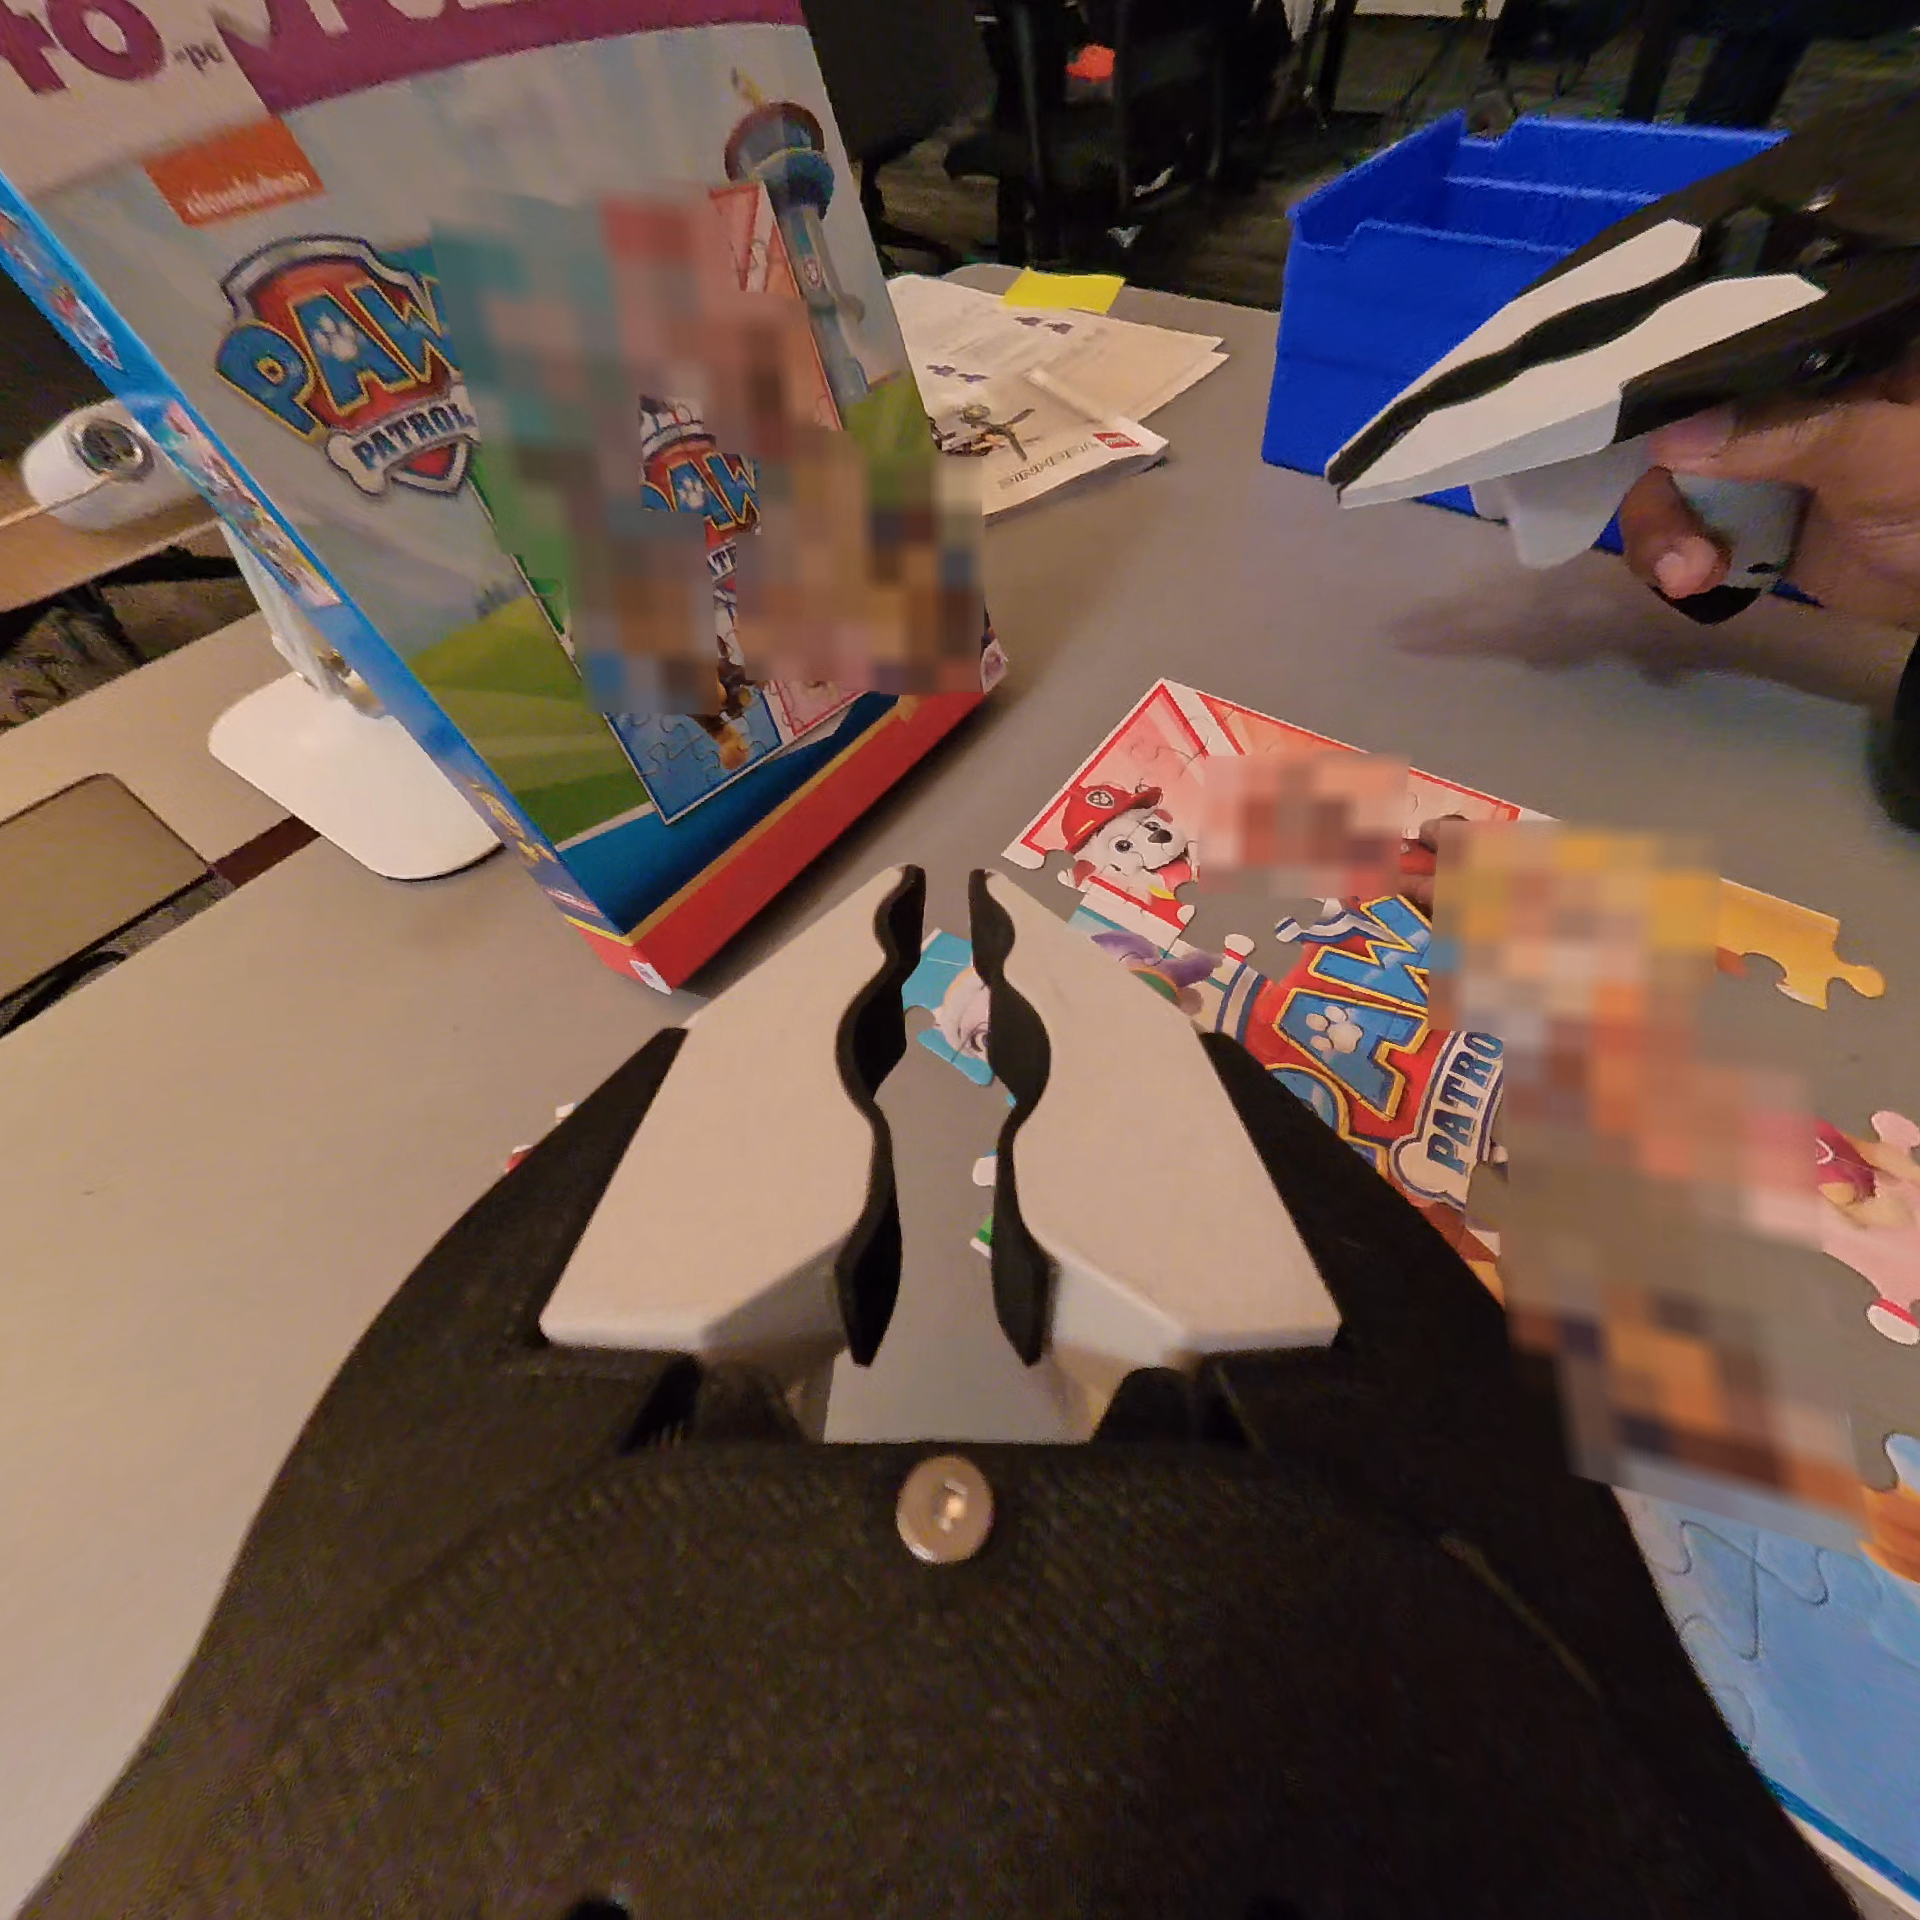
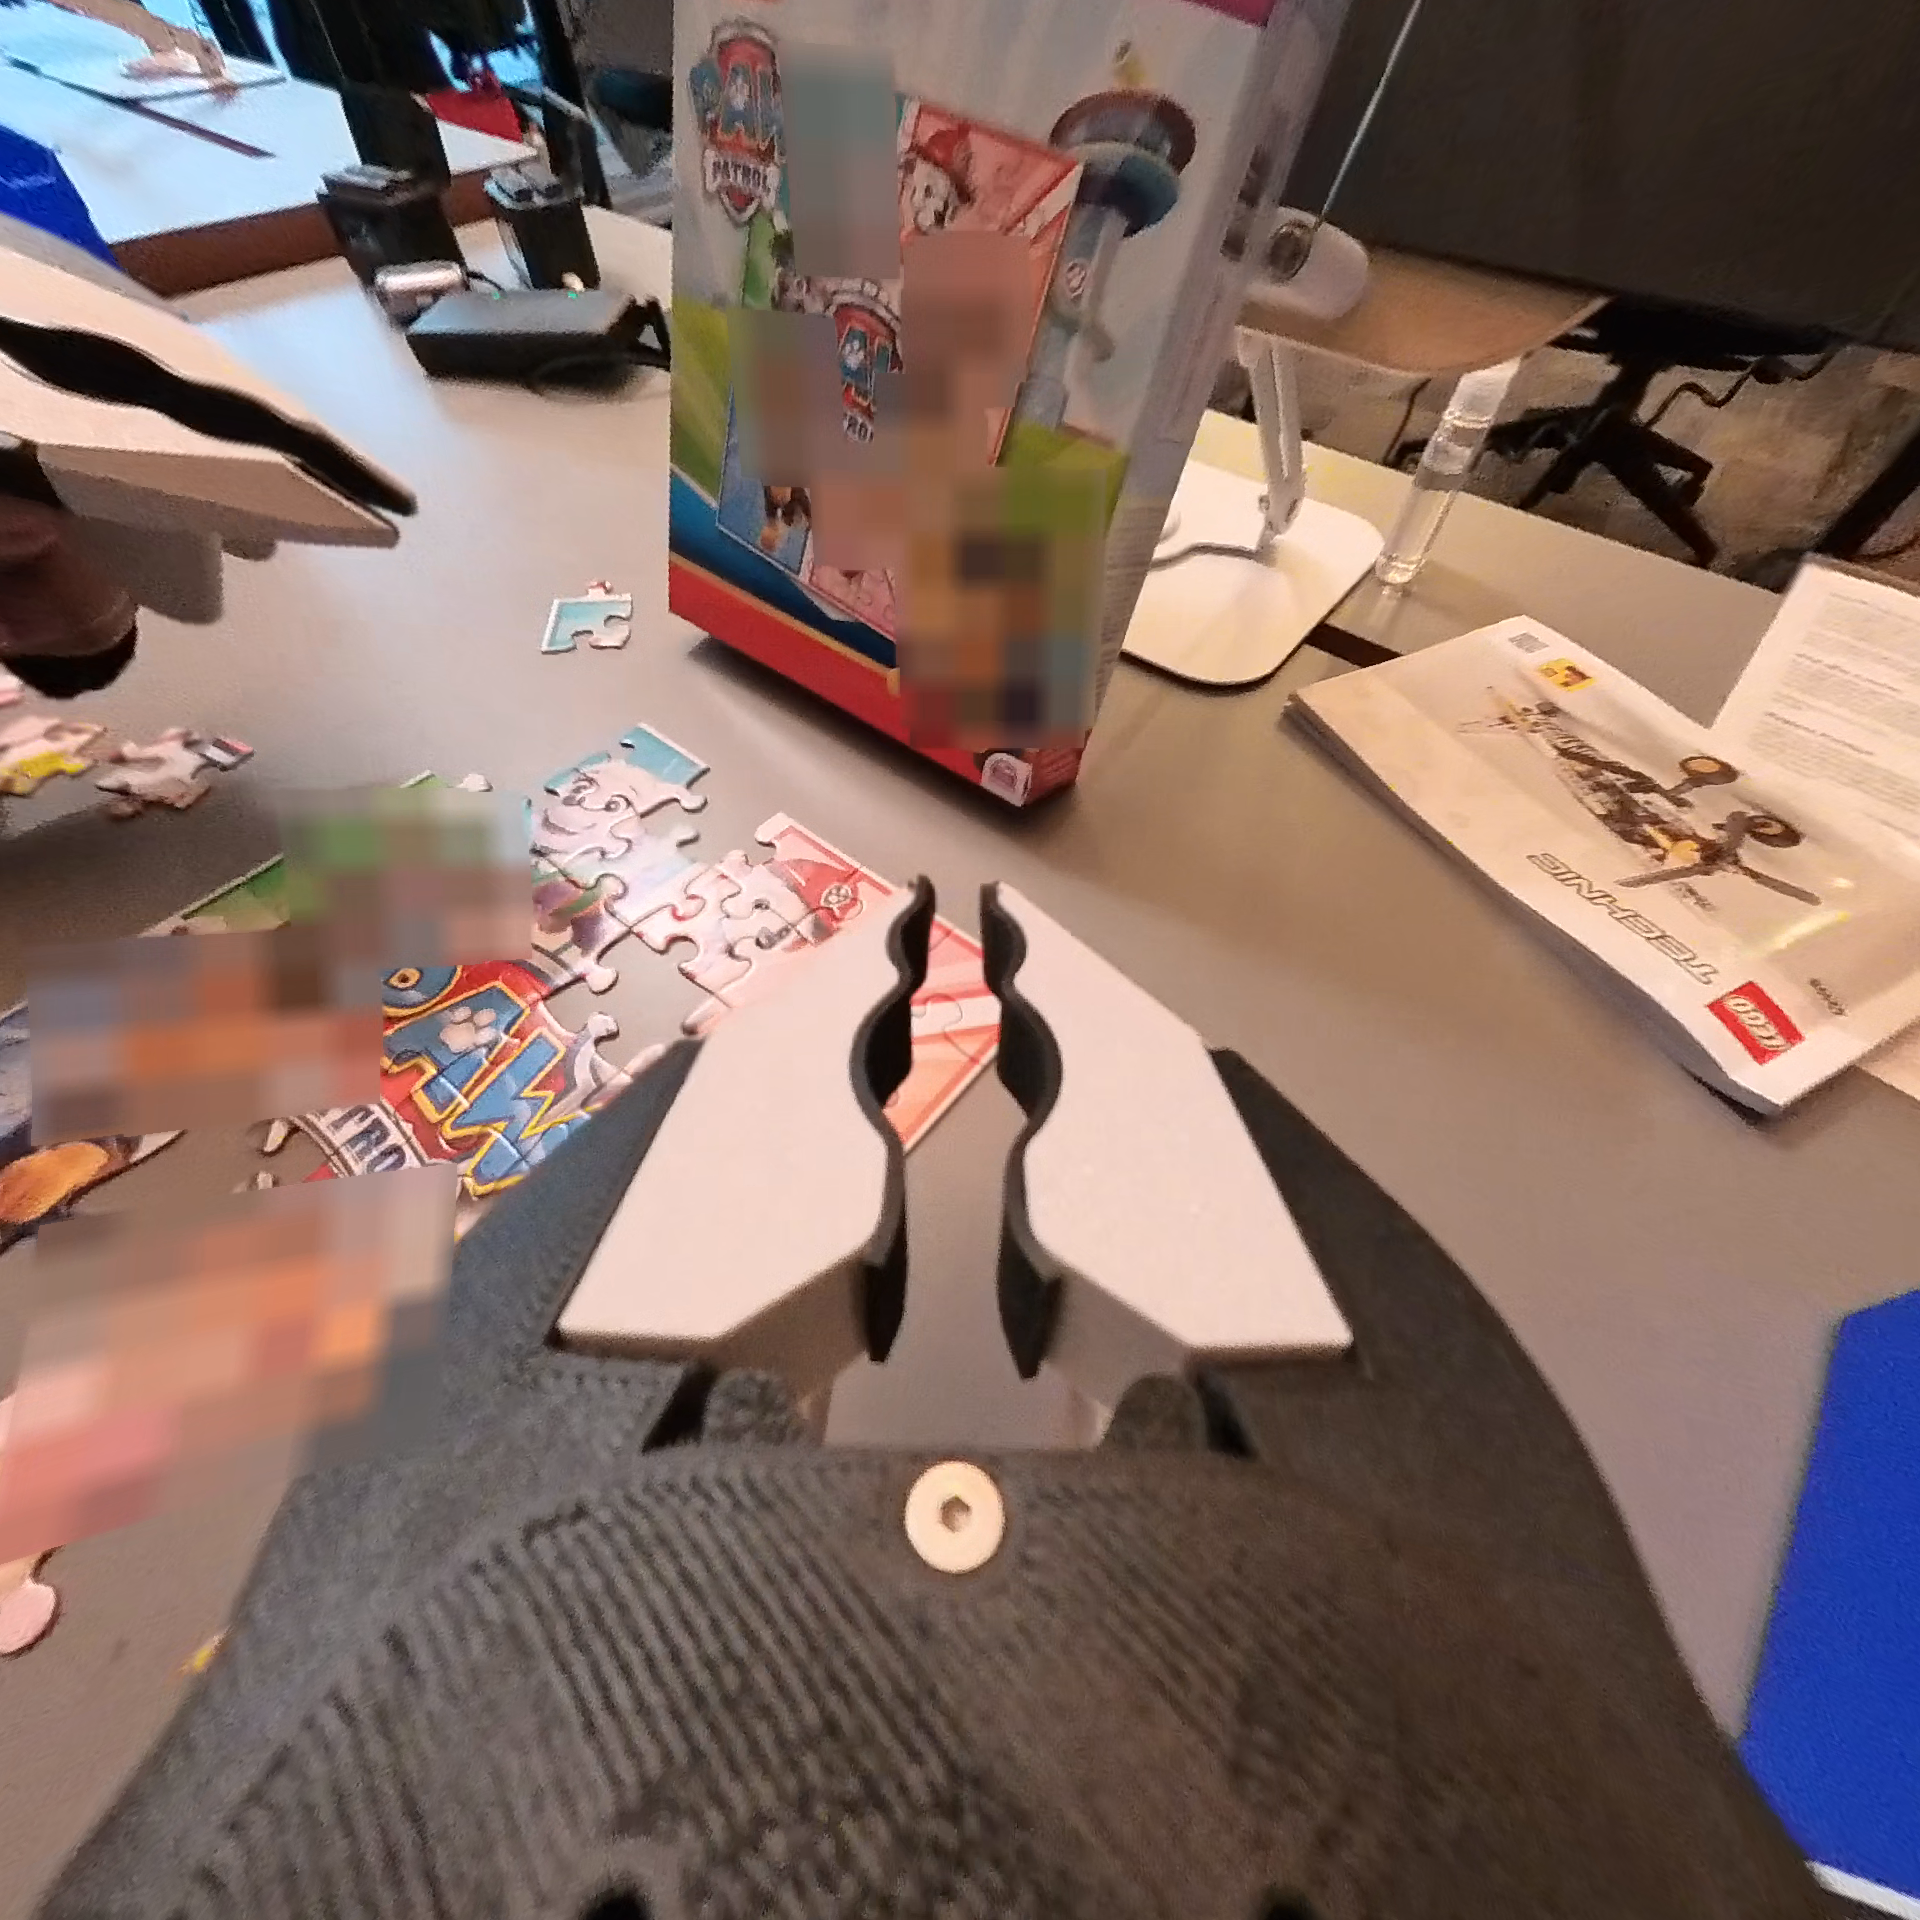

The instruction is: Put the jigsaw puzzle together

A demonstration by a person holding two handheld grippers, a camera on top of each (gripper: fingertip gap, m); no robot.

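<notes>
A partly assembled cartoon jigsaw puzzle (image 1: 1351, 997) lies flat on the grey table (image 1: 1195, 623). My left gripper (image 1: 948, 883) hovers over the puzzle's left edge, above a light-blue piece with a white dog (image 1: 951, 1003). Its jaws stand a narrow gap apart with nothing between them. My right gripper (image 2: 954, 896) hovers over the puzzle's red-bordered corner (image 2: 945, 1039), jaws also narrowly apart and empty. The right gripper also shows in the left wrist view (image 1: 1340, 483), held in a hand. The left gripper shows at the left edge of the right wrist view (image 2: 390, 520). The puzzle also lies below in that view (image 2: 468, 1070).
The puzzle's box (image 1: 623, 468) stands upright just behind the puzzle. A loose light-blue piece (image 2: 587, 618) lies near it, and more pieces (image 2: 156, 758) at the left. A blue bin (image 1: 1455, 260), a booklet (image 2: 1610, 862) and a white stand base (image 1: 343, 779) ring the area. My right fingertips sit around 20 cm from my left ones.
</notes>
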